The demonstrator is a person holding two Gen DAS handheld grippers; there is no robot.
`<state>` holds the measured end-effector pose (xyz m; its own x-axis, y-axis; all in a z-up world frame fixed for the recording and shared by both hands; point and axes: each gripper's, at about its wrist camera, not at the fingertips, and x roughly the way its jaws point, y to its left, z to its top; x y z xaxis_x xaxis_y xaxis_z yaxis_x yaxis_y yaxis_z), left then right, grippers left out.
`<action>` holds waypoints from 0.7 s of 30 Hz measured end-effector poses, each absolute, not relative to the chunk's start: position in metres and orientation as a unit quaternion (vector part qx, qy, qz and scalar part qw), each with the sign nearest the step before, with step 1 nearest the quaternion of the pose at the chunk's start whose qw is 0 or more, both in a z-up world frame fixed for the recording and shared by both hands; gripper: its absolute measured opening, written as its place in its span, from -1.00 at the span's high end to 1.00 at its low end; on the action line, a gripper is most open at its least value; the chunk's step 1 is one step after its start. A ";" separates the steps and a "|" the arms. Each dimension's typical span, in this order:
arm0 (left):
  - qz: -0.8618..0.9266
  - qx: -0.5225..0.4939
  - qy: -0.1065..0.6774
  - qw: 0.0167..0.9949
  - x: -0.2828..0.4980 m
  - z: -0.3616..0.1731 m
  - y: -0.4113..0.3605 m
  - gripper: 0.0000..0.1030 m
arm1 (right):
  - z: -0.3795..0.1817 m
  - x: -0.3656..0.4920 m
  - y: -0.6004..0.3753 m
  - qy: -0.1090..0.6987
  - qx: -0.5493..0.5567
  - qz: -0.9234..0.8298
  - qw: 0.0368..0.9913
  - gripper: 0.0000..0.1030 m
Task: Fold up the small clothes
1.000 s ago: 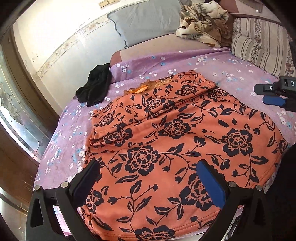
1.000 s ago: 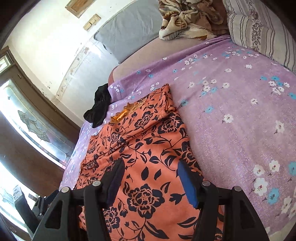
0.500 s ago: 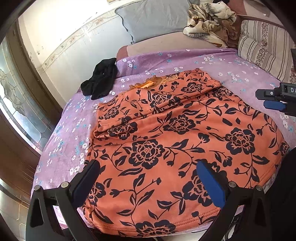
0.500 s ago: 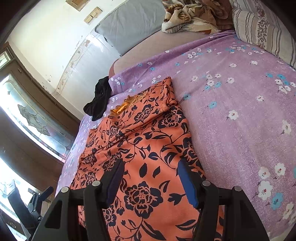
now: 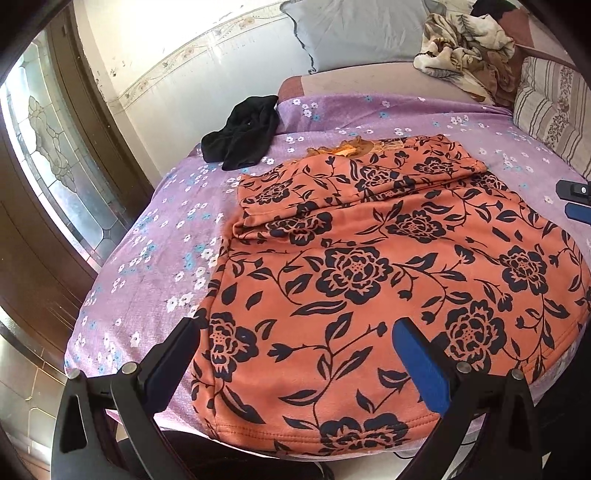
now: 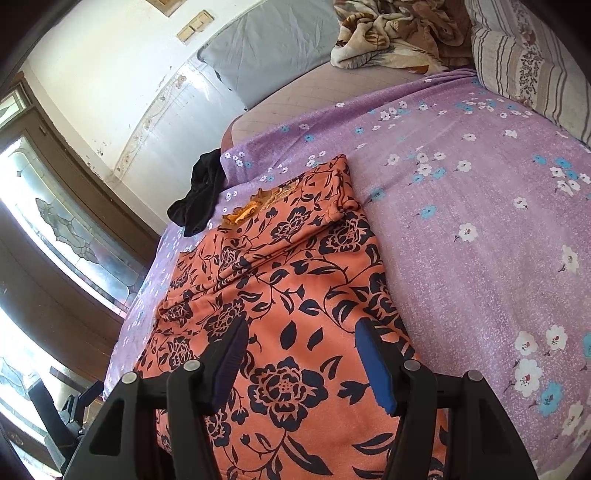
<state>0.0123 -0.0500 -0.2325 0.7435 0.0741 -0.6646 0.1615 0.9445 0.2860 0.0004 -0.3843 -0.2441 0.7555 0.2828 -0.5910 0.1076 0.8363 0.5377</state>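
Note:
An orange garment with a dark flower print [image 5: 369,266] lies spread on the purple flowered bedsheet [image 5: 155,251], its sleeves folded in near the collar. My left gripper [image 5: 299,350] hovers open over the garment's near left hem corner, nothing between its fingers. My right gripper [image 6: 299,354] stands open above the garment [image 6: 280,295] near its right edge, also holding nothing. The right gripper's tip [image 5: 576,201] shows at the right edge of the left wrist view. The left gripper [image 6: 79,402] peeks in at the lower left of the right wrist view.
A black piece of clothing [image 5: 242,134] lies at the sheet's far left corner. A grey pillow [image 5: 354,29], a crumpled beige blanket [image 5: 465,51] and a striped pillow [image 5: 550,110] sit at the head of the bed. A glass door [image 5: 48,155] stands to the left.
The left gripper has shifted leftward toward the garment's left hem corner, so the garment sits further right in its view. The right gripper has stayed in place. Both remain open.

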 end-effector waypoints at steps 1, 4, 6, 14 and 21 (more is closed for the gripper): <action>-0.021 0.160 0.356 0.920 0.013 -0.231 -0.047 -1.00 | -0.242 0.000 -0.382 0.345 0.276 0.050 0.896 -0.24; -0.016 0.153 0.353 0.923 0.015 -0.225 -0.042 -1.00 | -0.239 -0.001 -0.373 0.343 0.254 0.053 0.903 -0.24; -0.011 0.152 0.348 0.925 0.016 -0.221 -0.040 -1.00 | -0.238 -0.001 -0.368 0.345 0.241 0.056 0.906 -0.24; 0.013 0.123 0.358 0.925 0.027 -0.212 -0.021 -1.00 | -0.236 -0.005 -0.360 0.347 0.220 0.063 0.909 -0.26; 0.050 0.096 0.375 0.921 0.036 -0.207 0.011 -1.00 | -0.233 -0.023 -0.353 0.347 0.216 0.069 0.910 -0.27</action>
